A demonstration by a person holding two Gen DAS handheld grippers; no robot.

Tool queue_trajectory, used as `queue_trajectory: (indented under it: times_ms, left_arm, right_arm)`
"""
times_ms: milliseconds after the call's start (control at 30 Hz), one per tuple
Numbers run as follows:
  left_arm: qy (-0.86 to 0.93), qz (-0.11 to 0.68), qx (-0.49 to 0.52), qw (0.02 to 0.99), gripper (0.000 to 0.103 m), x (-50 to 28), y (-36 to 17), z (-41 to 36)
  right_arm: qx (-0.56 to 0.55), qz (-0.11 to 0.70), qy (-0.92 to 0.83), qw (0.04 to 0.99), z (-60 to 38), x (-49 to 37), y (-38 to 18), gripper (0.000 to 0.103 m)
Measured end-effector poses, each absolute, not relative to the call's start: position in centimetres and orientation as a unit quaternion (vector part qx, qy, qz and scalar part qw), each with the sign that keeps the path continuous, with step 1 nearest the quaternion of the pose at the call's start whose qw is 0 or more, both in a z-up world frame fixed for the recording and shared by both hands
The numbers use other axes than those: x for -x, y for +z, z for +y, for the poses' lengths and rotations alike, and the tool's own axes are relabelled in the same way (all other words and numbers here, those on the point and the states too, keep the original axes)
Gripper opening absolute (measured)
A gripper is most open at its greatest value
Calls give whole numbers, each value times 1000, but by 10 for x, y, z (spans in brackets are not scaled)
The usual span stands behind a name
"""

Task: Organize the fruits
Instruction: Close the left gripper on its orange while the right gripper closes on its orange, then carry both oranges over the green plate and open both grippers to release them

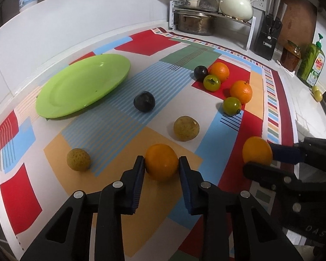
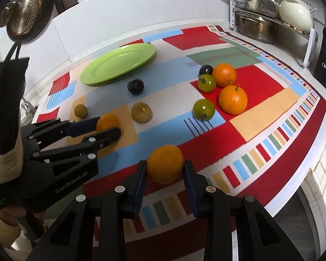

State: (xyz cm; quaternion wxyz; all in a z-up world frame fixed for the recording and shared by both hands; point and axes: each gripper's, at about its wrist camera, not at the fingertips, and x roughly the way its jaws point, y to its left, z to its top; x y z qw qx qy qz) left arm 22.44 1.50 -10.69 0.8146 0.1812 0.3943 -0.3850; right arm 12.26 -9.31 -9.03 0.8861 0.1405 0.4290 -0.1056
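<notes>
On the patterned cloth, my left gripper (image 1: 162,162) is shut on a small orange (image 1: 162,167), its blue pads pressing both sides. To its right, my right gripper (image 1: 260,158) is shut on a second small orange (image 1: 257,152). The right wrist view shows that right gripper (image 2: 165,166) on its orange (image 2: 164,162), and the left gripper (image 2: 108,126) on the other orange (image 2: 107,120). An empty green plate (image 1: 82,84) lies at the far left. Loose fruit: two dark plums (image 1: 144,101), two larger oranges (image 1: 241,91), two green tomatoes (image 1: 232,106), two rough yellow-brown fruits (image 1: 186,128).
A rack of pots (image 1: 197,19), a knife block (image 1: 268,34), a jar (image 1: 291,54) and a dish soap bottle (image 1: 313,65) line the back right. A strainer (image 2: 26,13) hangs at the far left. The counter's edge (image 2: 310,174) drops off at the right.
</notes>
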Motion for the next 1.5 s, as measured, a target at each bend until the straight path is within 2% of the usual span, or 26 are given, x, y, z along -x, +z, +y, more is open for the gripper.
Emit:
queue_trajectory:
  times_ms: [500,1067,1500]
  left_arm:
    - [-340,371,-146,852,31,-216,-67,38]
    - [-216,350,-87,908,31,-210,-32,39]
    - [-171,325,-74,927,31,-241,-11,19]
  right_arm:
    - [-108,399,-53,909,-95,-137,-62,35]
    - [-52,362,83,927,-113,-181,-22,35]
    - [-33,356,144,923,-134,-236,-5,35]
